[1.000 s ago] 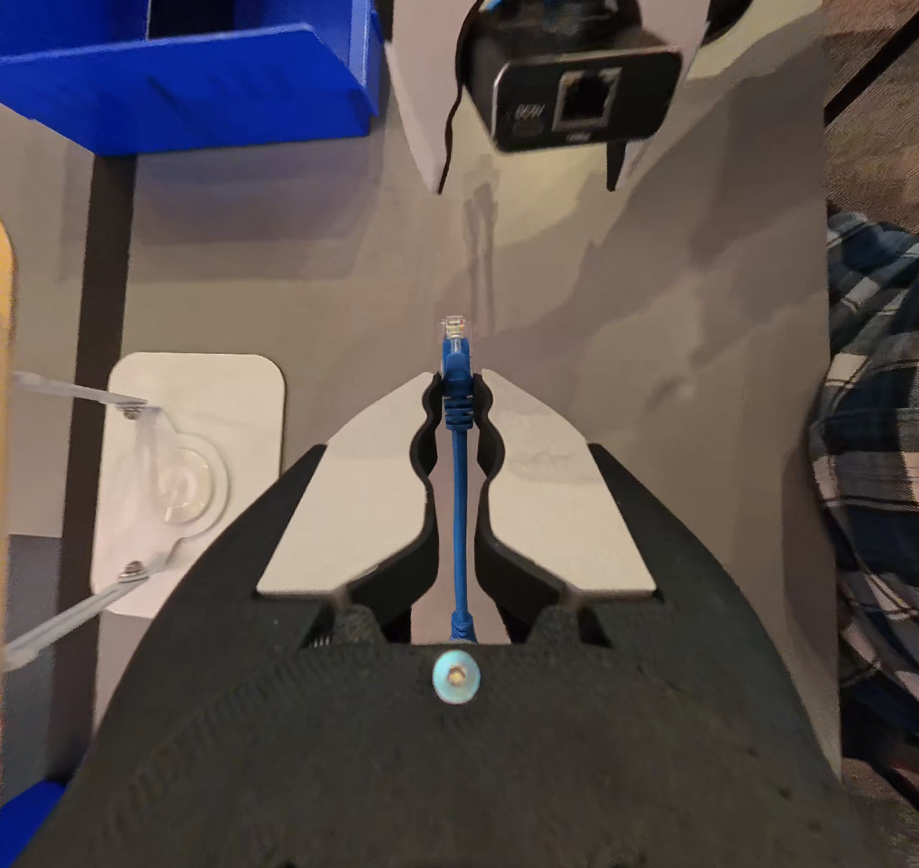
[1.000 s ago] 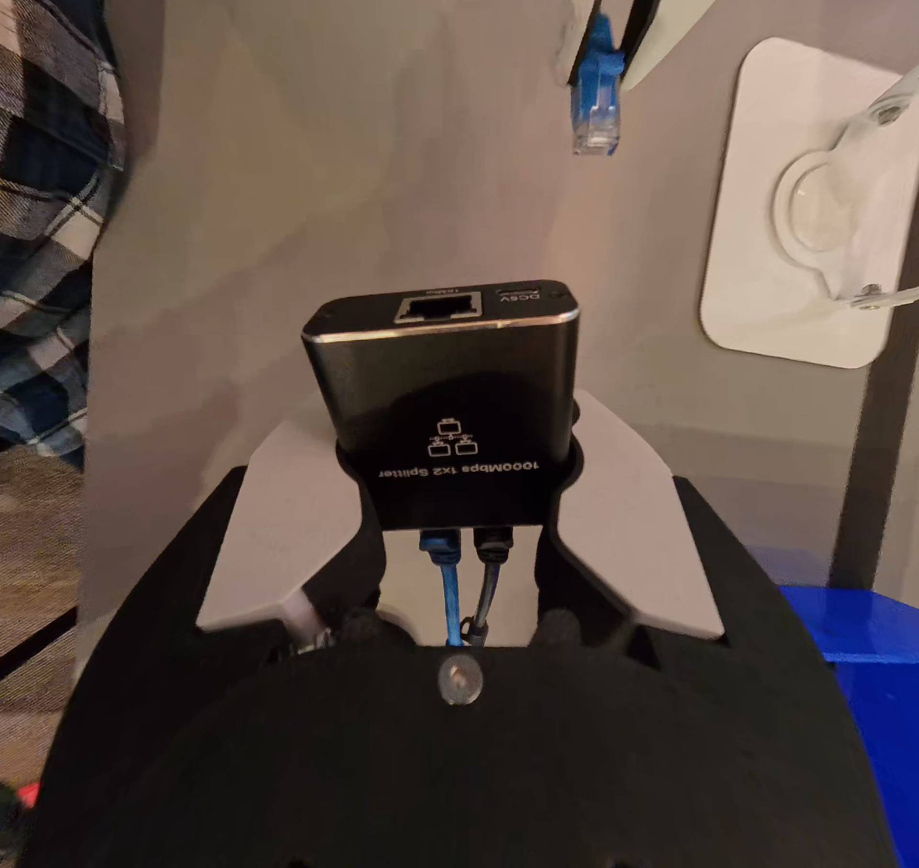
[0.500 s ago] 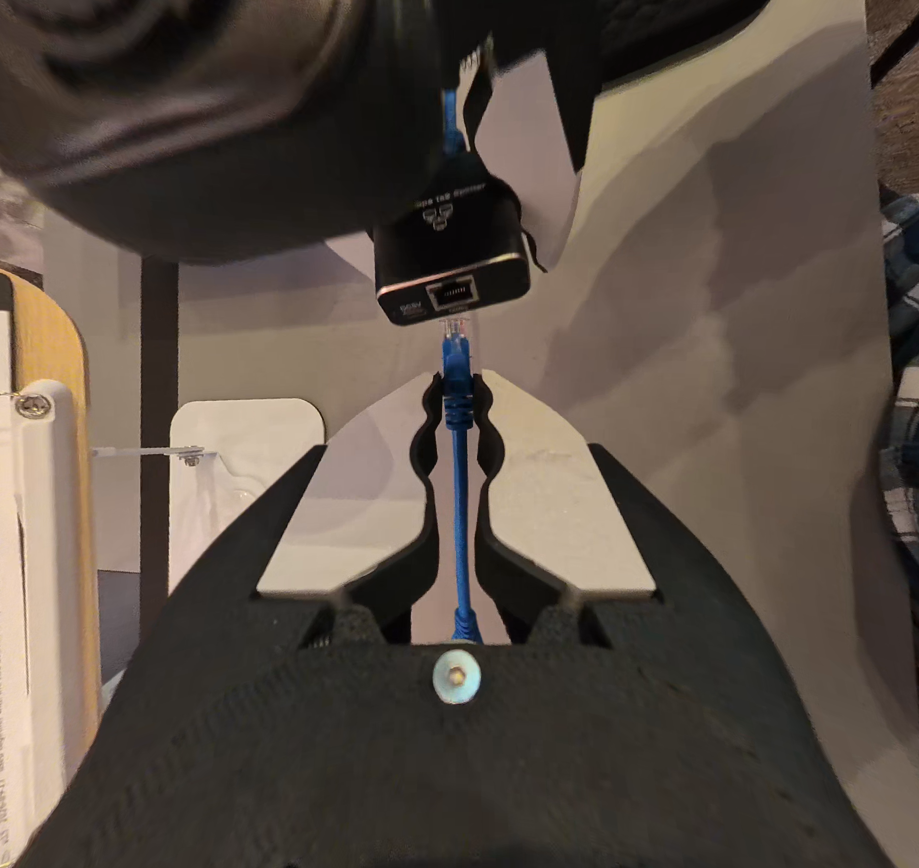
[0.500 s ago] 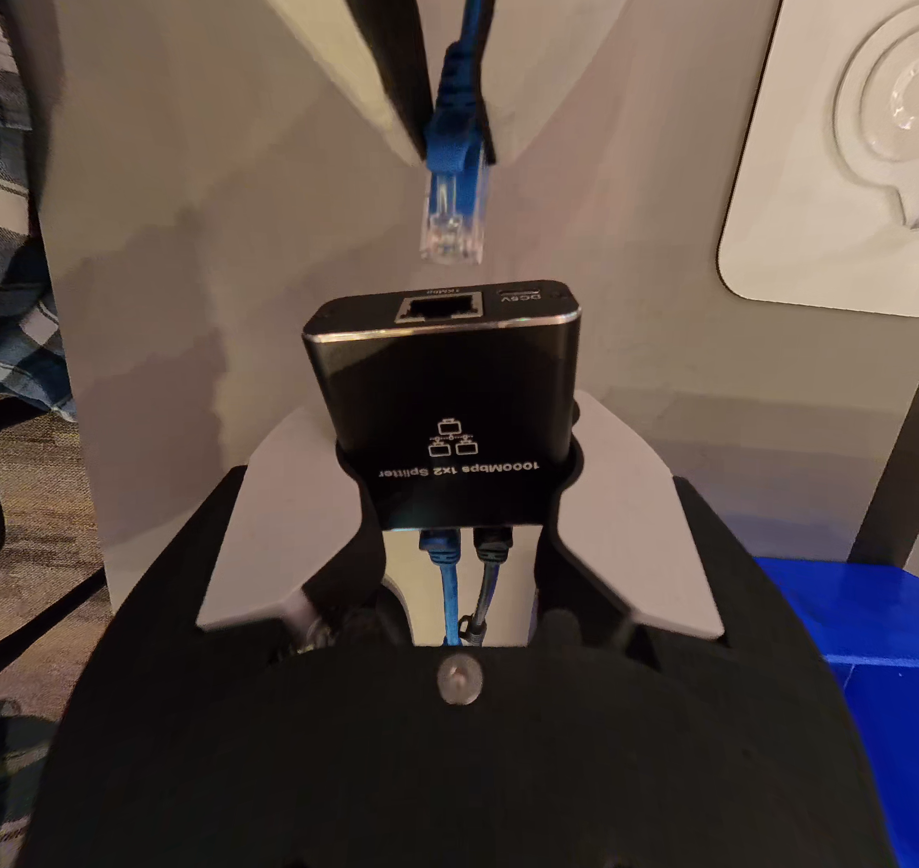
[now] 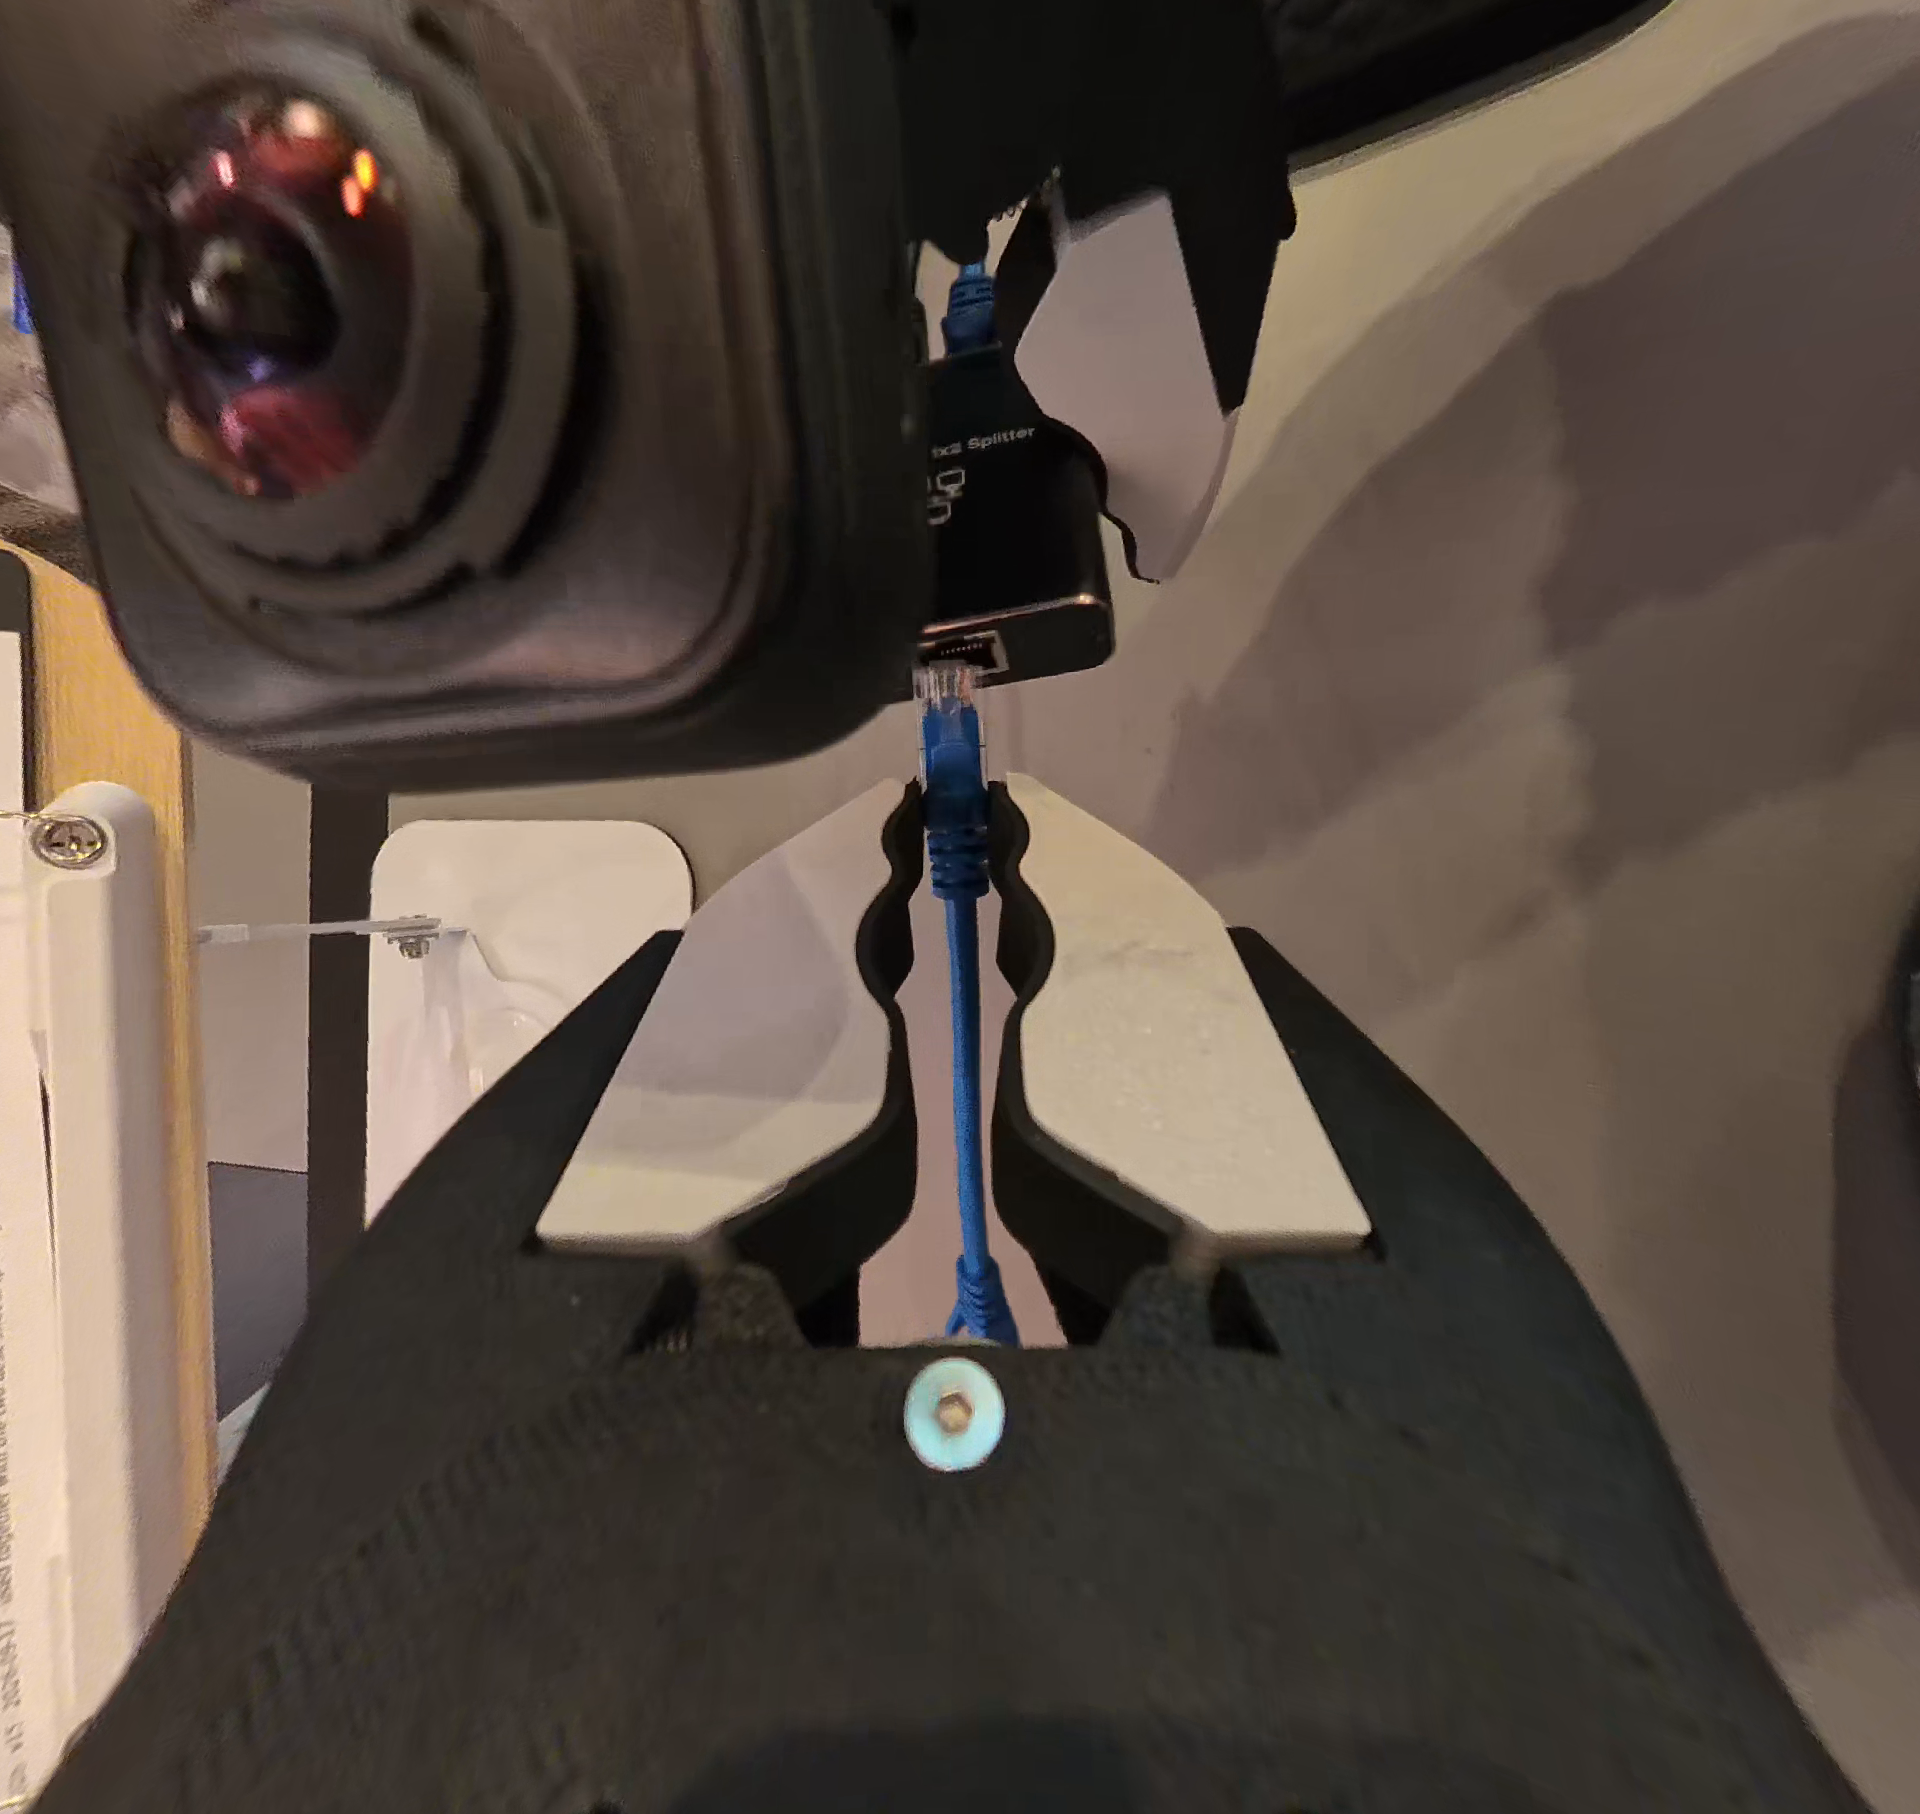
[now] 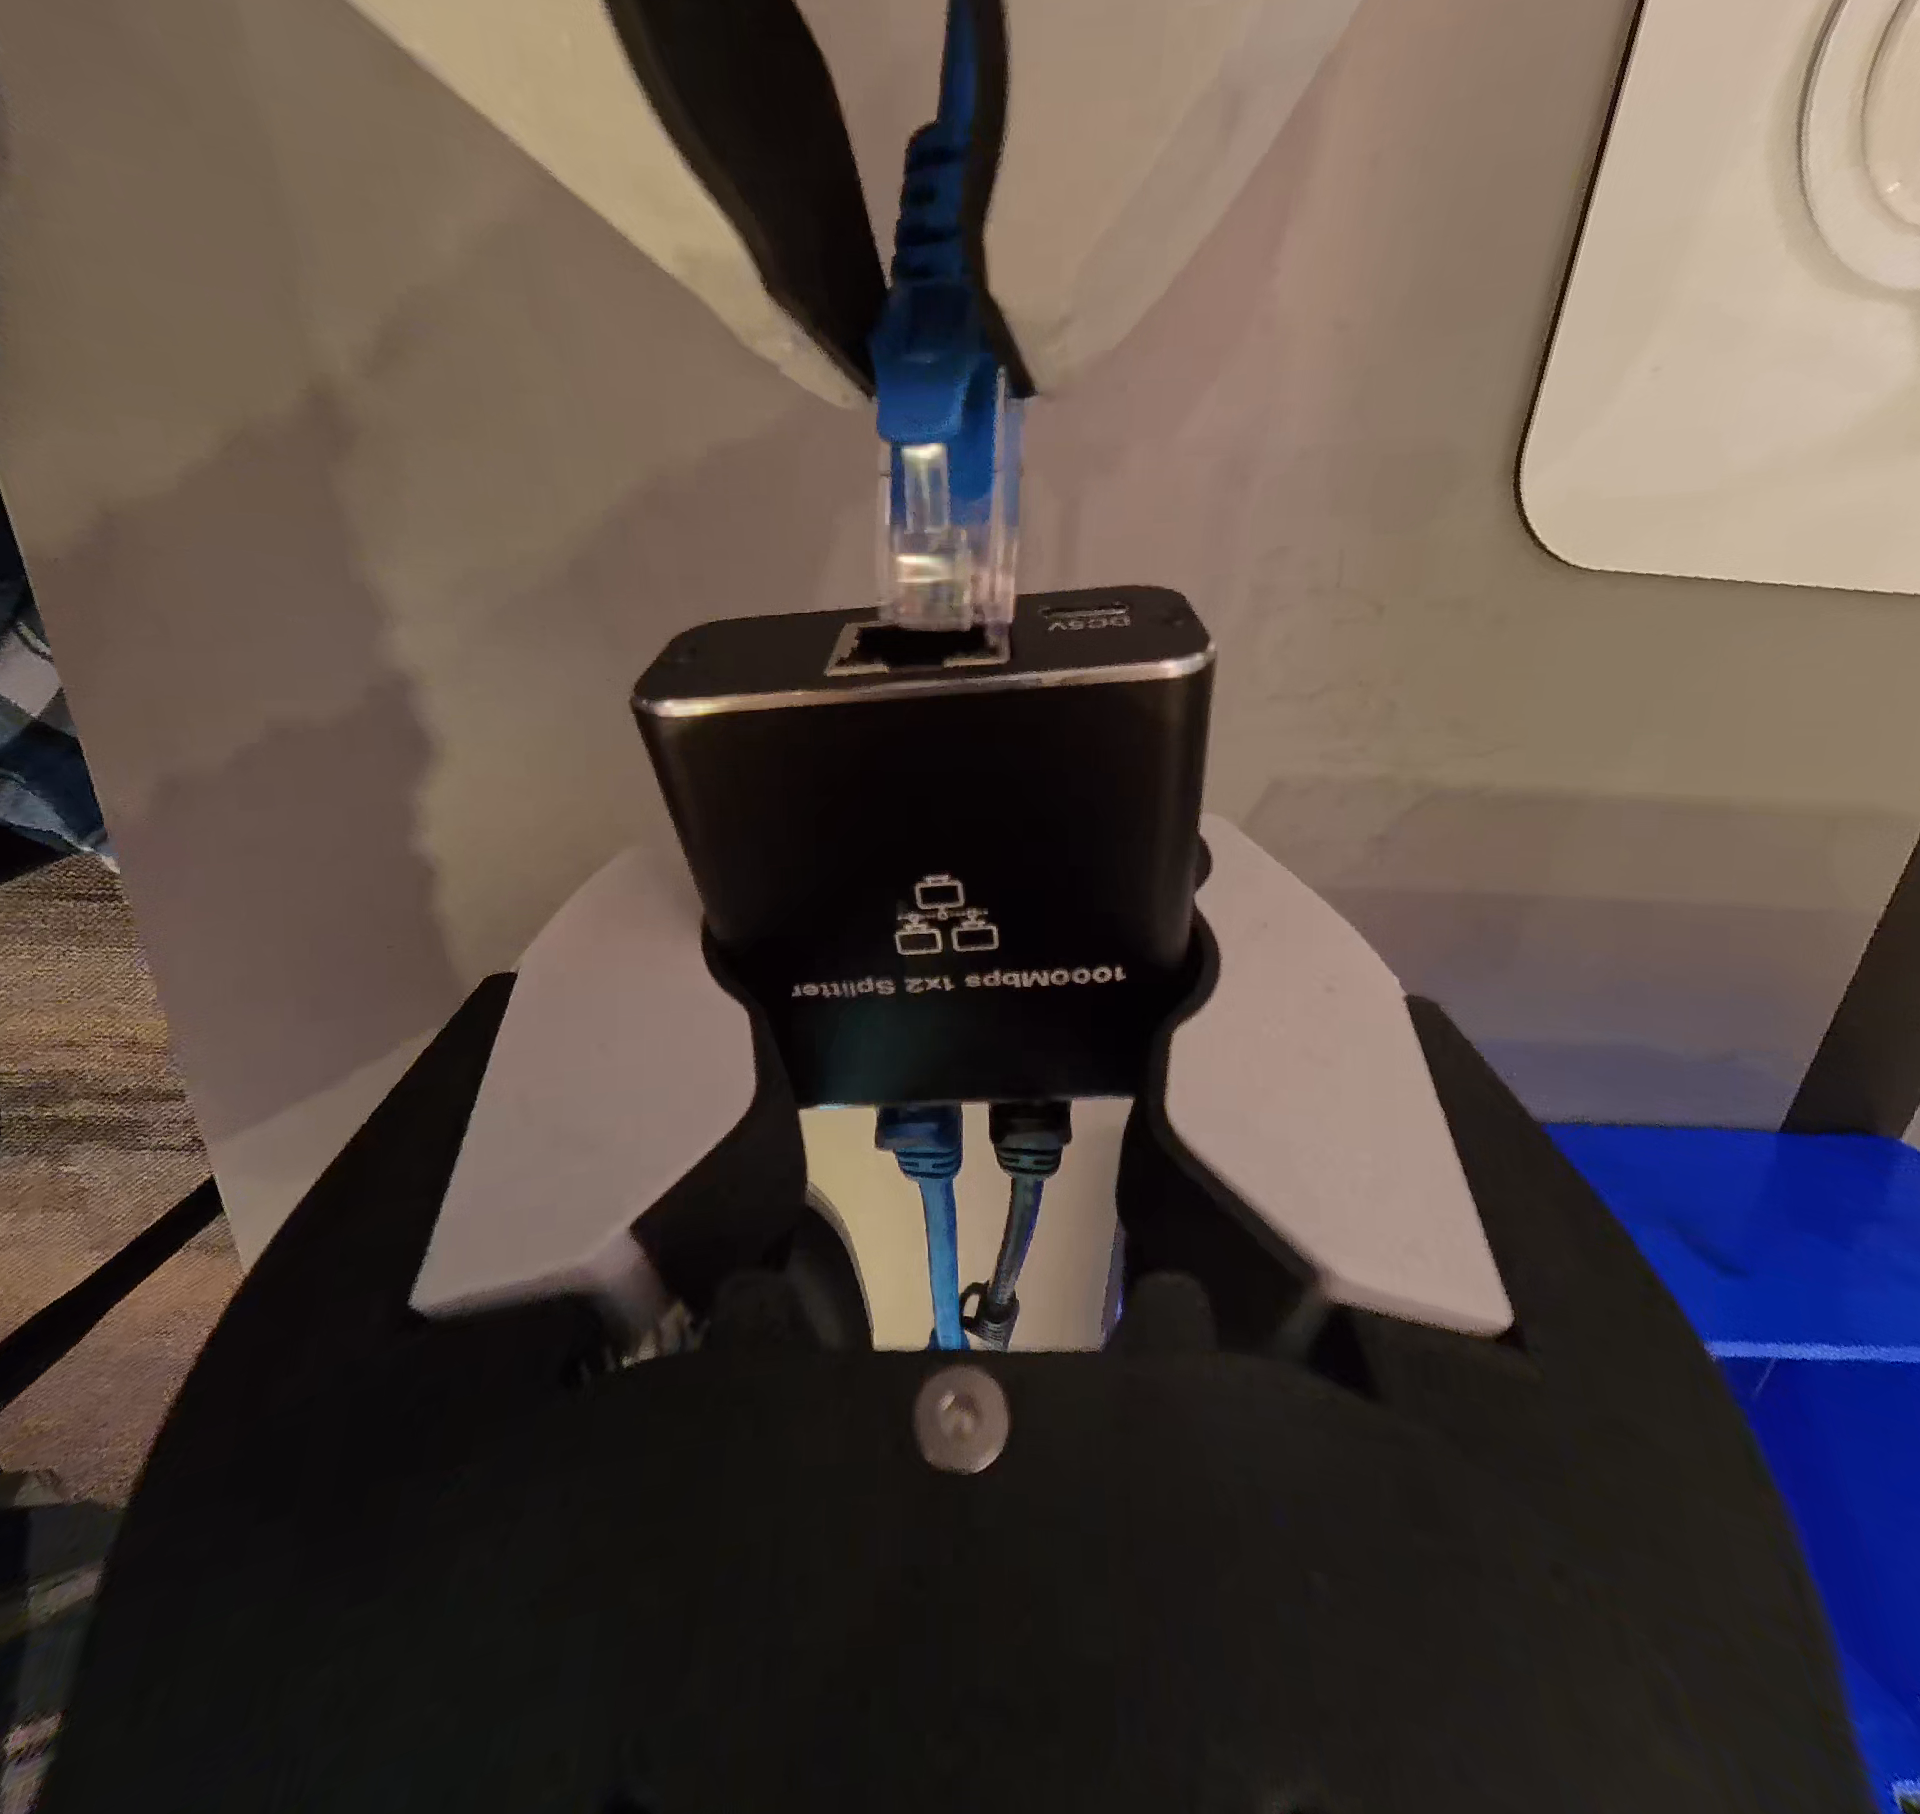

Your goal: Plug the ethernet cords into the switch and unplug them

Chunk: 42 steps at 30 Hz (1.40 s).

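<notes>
My left gripper (image 5: 956, 796) is shut on the blue ethernet cord (image 5: 961, 1037), with the pads pressed on the boot just behind its clear plug (image 5: 943, 699). My right gripper (image 6: 951, 943) is shut on the black switch (image 6: 935, 798) and holds it by its sides, with the open port (image 6: 914, 650) facing the plug. The plug tip (image 6: 940, 559) sits at the mouth of that port, slightly angled. A blue cord (image 6: 920, 1146) and a black cord (image 6: 1029, 1141) are plugged into the switch's near end. In the left wrist view the switch (image 5: 1023, 559) is half hidden behind the right gripper's camera (image 5: 312, 310).
Both grippers are above a grey table (image 5: 1507, 725). A white plate with a clear bracket (image 5: 520, 933) lies to the left; it also shows in the right wrist view (image 6: 1714, 310). A blue bin (image 6: 1714, 1265) is at lower right. A white and wood panel (image 5: 83, 1141) stands at far left. The left gripper's tips are roughly 8 cm from the right gripper's.
The two grippers have come together. The plug, which hung well apart from the switch a second ago, now meets the port's mouth. Both grasps are unchanged.
</notes>
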Each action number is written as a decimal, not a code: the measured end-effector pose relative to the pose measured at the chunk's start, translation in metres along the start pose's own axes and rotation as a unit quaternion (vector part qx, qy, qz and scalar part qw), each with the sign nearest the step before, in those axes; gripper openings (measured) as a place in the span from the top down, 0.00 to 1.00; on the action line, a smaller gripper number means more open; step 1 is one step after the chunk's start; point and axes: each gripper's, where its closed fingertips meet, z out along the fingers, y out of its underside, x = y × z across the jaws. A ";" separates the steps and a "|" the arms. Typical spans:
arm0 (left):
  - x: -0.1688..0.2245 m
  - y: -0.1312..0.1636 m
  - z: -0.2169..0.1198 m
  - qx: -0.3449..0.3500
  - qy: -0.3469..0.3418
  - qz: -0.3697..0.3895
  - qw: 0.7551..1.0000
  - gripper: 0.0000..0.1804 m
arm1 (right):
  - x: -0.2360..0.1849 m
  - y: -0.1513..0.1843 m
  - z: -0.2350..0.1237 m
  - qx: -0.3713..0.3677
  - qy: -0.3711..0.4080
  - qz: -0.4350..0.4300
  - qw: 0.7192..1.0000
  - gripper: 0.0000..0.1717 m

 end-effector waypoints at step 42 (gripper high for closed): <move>-0.016 0.011 0.016 -0.064 -0.005 -0.014 0.998 0.95 | 0.018 0.010 0.008 -0.104 0.030 0.044 0.993 0.55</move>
